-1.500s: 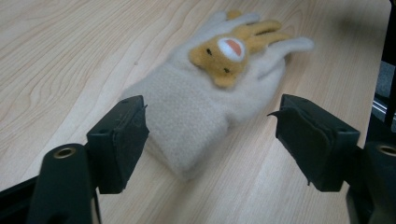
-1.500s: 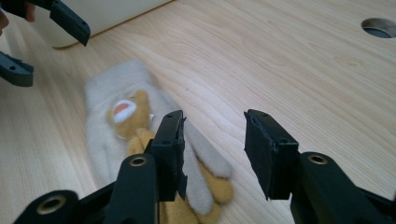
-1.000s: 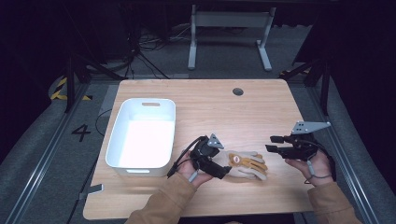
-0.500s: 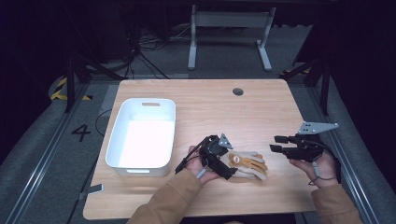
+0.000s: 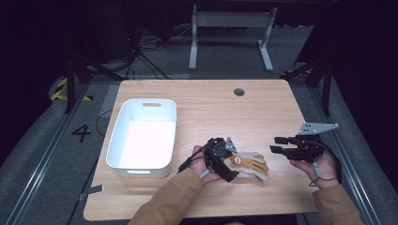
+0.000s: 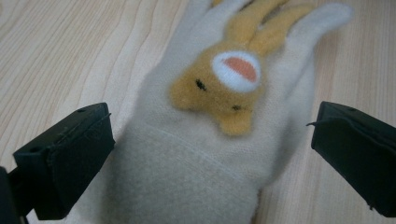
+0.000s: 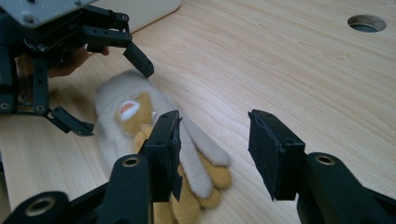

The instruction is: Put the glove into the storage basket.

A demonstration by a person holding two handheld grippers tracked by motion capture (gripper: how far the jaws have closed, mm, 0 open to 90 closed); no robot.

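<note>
Lying flat on the wooden counter [image 5: 263, 112]: cream fleece glove [image 6: 205, 140], orange rabbit patch, just right of white bin [image 5: 141, 138] | left gripper [image 5: 224, 161] open, jaws straddling the cuff | right gripper [image 5: 277, 144] open, near the fingertips | risk: soft pile bunches, jaws pinch one layer or slip off

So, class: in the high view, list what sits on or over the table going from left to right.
White bin → left gripper → rabbit glove → right gripper.
</note>
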